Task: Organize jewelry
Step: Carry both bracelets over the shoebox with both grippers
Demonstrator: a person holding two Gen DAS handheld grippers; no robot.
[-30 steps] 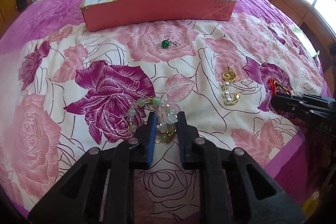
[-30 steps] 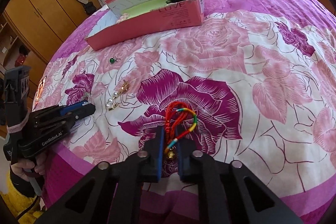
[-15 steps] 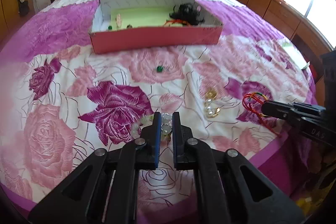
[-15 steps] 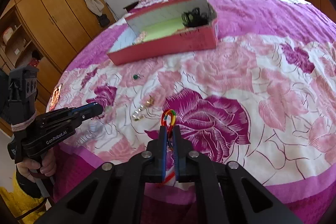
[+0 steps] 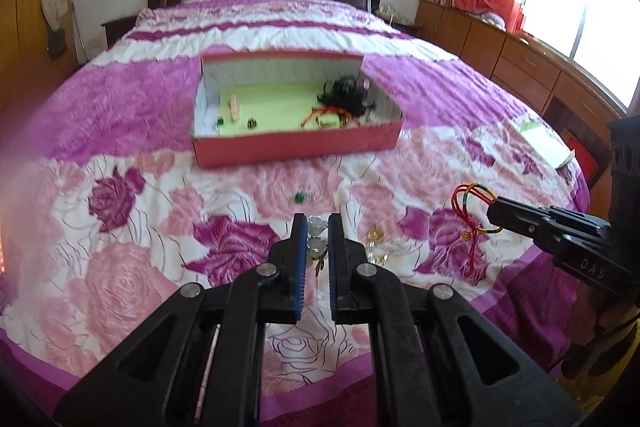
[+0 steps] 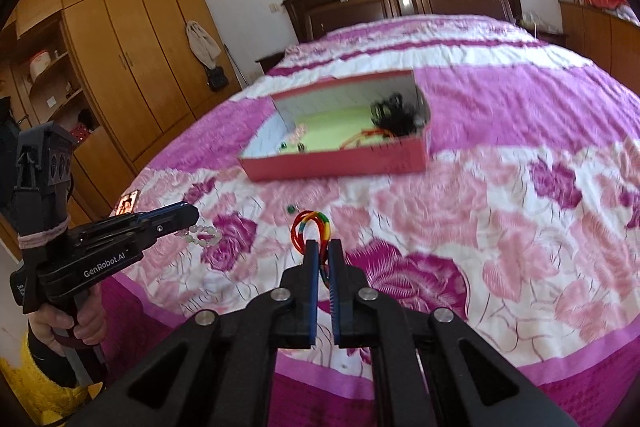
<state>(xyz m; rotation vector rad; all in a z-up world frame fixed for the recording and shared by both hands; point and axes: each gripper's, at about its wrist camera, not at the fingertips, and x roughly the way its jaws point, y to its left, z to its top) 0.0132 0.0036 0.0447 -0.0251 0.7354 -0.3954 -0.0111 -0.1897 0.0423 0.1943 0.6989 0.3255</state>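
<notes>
Pale beaded bracelet [image 5: 317,235] clamped in left gripper [image 5: 317,227] | right gripper [image 6: 323,251] fingers pinch, seemingly, red cord bracelet [image 6: 310,227]

The right gripper [image 6: 323,247] pinches a red, multicoloured cord bracelet [image 6: 311,227] whose loop rises above its tips, nearer the camera than the pink box [image 6: 340,167] on the floral bedspread [image 6: 500,227]. Left of the box and nearer, the left gripper [image 6: 182,217] holds a pale green bead bracelet [image 6: 204,235] hanging from its tips. A small green bead [image 6: 290,207] lies on the bedspread just in front of the box.
</notes>
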